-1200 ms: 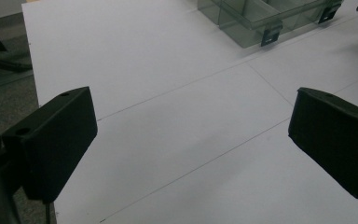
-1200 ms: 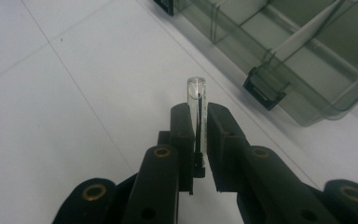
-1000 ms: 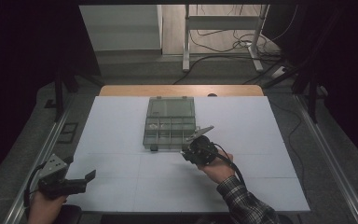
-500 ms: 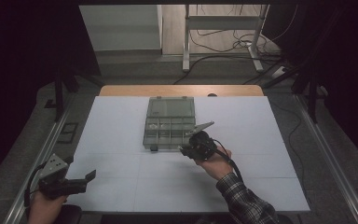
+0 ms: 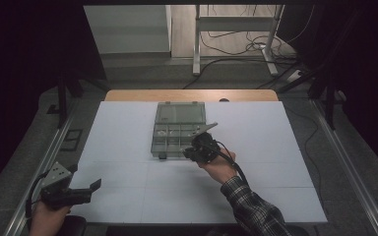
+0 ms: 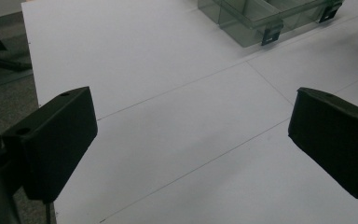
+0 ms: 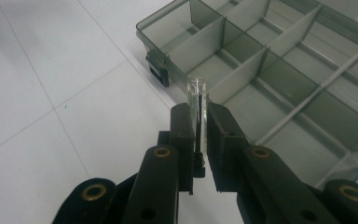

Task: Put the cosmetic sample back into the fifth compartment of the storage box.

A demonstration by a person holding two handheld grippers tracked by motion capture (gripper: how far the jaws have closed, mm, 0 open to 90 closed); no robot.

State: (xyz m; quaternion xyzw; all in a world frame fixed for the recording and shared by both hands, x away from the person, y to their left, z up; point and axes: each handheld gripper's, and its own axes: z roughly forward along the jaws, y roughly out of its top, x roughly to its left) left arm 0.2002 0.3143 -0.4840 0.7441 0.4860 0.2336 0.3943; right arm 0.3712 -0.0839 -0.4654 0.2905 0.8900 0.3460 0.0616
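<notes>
The right tool [image 7: 199, 135] has its jaws pressed onto a small clear plastic divider piece [image 7: 197, 105], held upright just over the near edge of the open compartment box [image 7: 261, 60]; judged from this, the piece is lifted but not yet seated in any slot, so placement remains. The right hand [image 5: 220, 166] reaches forward over the white worktop [image 5: 128, 132] to the box's near right corner, while the left tool [image 5: 78, 192], jaws spread and empty, rests low at the near left edge, well apart from the box.

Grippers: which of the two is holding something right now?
The right gripper, at the organizer box: its jaws are shut on a thin clear plastic piece. The left gripper is open over bare table.
</notes>
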